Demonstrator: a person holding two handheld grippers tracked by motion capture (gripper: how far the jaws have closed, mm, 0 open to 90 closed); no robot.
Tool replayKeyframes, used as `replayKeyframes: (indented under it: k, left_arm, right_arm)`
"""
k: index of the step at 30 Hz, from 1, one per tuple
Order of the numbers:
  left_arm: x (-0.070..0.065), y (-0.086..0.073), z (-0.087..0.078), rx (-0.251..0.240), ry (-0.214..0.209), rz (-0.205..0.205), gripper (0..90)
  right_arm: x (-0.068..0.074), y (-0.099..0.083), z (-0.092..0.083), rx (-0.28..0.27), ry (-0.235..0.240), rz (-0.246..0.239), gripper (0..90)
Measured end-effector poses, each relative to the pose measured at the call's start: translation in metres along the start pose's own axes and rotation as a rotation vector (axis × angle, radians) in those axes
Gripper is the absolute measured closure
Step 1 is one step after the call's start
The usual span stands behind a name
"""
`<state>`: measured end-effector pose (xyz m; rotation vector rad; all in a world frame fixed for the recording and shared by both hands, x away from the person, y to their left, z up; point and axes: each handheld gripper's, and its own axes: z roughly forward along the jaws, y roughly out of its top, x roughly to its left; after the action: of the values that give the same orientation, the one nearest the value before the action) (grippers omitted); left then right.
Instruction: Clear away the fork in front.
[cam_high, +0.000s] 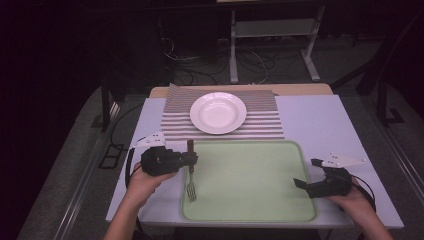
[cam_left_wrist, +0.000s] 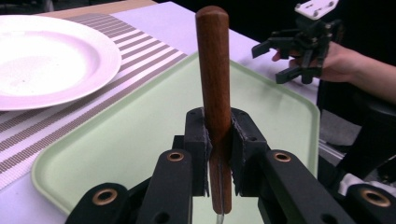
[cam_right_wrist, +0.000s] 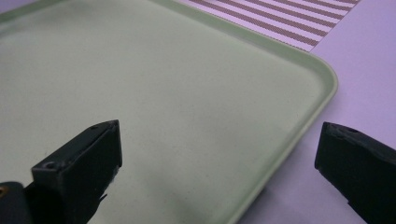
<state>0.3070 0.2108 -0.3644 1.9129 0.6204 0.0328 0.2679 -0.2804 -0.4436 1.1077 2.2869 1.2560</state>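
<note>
A fork (cam_high: 191, 172) with a dark, rounded wooden handle and a thin metal neck and tines is being held over the near-left part of a pale green tray (cam_high: 260, 200). The tray is smooth and matte, a shallow rectangle with rounded corners and a low raised rim. Just beyond its far edge a ribbed placemat (cam_high: 270, 120) is lying, striped grey and white, and a round, glossy white plate (cam_high: 218, 112) is sitting on it. The tabletop (cam_high: 310, 115) underneath is looking flat and pale lilac.

The left gripper (cam_left_wrist: 218, 140) is pinching the fork's wooden handle between its two black jaws, the pads pressing on either side of the handle's lower part. The handle is pointing toward the far side of the table and the tines toward the near edge, hanging above the tray's left rim.

The right gripper (cam_right_wrist: 219, 154) is hovering at the right rim of the tray with its blocky black jaws spread wide, gripping nothing; the green tray surface and the lilac table are showing between them. A hand (cam_high: 356, 197) is holding it from the near side.
</note>
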Motion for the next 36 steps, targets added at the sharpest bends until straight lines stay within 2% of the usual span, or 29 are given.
replayKeyframes:
  k: [7, 13, 16, 22, 29, 36]
  left_arm:
    - [0.005, 0.006, 0.021, 0.034, 0.019, 0.014, 76.7]
    - [0.008, 0.009, 0.042, 0.061, 0.018, 0.004, 76.5]
    - [0.011, 0.010, 0.051, 0.074, 0.015, -0.010, 76.4]
    - [0.022, 0.007, 0.069, 0.103, 0.015, -0.067, 76.1]
    - [0.030, 0.001, 0.091, 0.174, 0.023, -0.097, 75.0]
    - [0.036, -0.007, 0.103, 0.229, 0.044, -0.129, 74.5]
  right_arm:
    - [-0.001, -0.001, 0.001, 0.004, 0.001, 0.008, 0.9]
    - [-0.001, -0.001, 0.001, 0.004, 0.000, 0.010, 0.9]
    - [-0.001, -0.001, 0.001, 0.003, 0.000, 0.011, 0.9]
    - [0.000, -0.002, 0.001, 0.006, 0.001, 0.010, 0.9]
    - [0.000, -0.002, 0.001, 0.006, 0.005, 0.006, 0.9]
    - [0.001, -0.001, 0.003, 0.008, 0.013, -0.002, 0.9]
